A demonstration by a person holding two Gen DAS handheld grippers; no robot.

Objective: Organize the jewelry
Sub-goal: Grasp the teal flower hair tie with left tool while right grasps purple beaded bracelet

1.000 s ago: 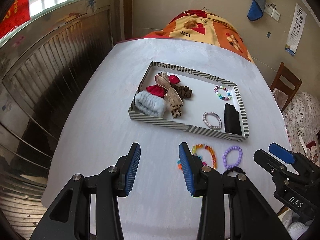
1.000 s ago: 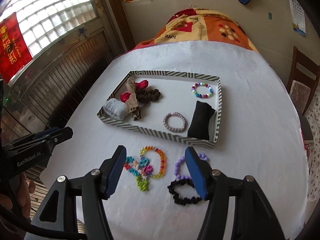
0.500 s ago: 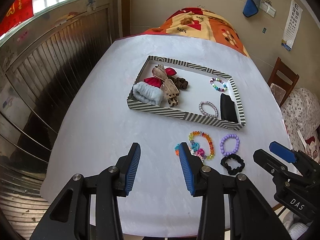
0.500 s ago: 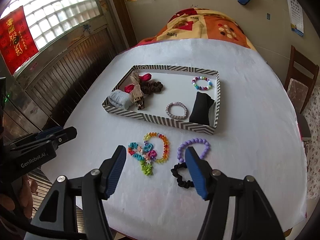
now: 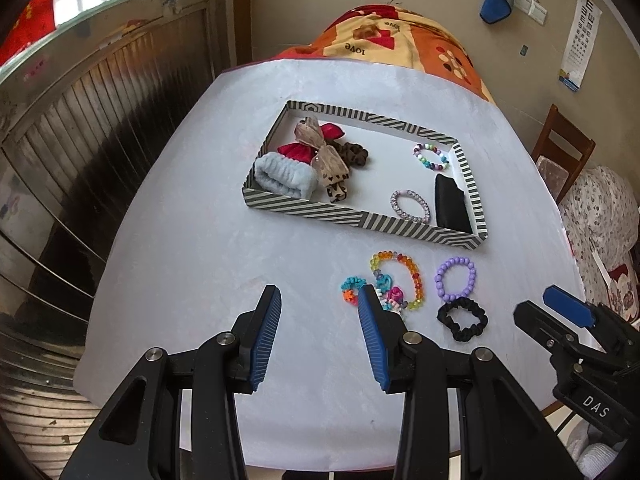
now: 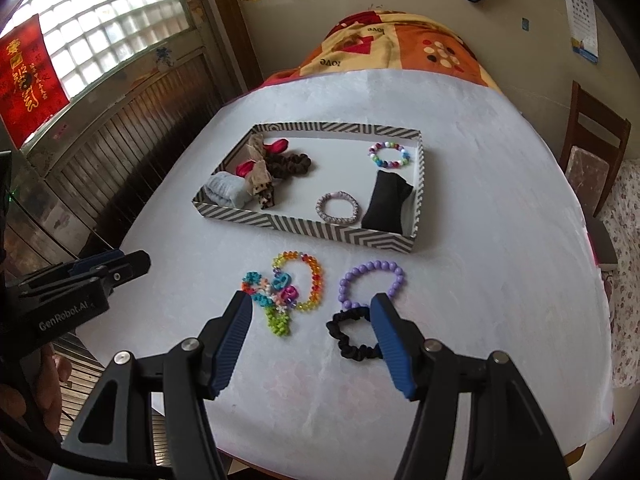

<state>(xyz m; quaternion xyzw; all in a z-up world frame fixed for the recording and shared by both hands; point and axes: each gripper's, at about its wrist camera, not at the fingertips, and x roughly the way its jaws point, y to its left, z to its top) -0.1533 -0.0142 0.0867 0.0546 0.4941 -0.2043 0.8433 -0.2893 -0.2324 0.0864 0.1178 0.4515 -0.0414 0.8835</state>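
Hovering above the near edge of the worktop (image 6: 500,200), both grippers have jaws spread wide w/ nothing between them. Right gripper (image 6: 310,312) sits over the loose pieces; left gripper (image 5: 318,300) is beside it, just left of the pile.

Still outside the striped tray (image 6: 304,228), all near its front wall:
- rainbow bead bracelet (image 6: 314,280), touching a tangle of chunky plastic charm pieces (image 6: 272,300)
- purple bead bracelet (image 6: 372,284)
- black scrunchie (image 6: 352,336), touching the purple one's near side

Already in the tray: hair ties & bows at left, two bead bracelets, a black pouch (image 6: 386,204) at right.

Handling, as a judgement:
- All look v. light. Beads are hard, round, prob. slick, so a pad can skate off a single bead; better to pinch across the strand w/ one pad inside the loop & one outside.
- Bracelets look like elastic strung, so they'll droop & swing once lifted.
- Scrunchie is soft fabric, compresses, grips well; pinch a fold anywhere on the ring. Easiest first pick for the right side, but lift clear so the purple one isn't dragged.
- Charm tangle may come up as a clump or snag the rainbow strand; separate it first.
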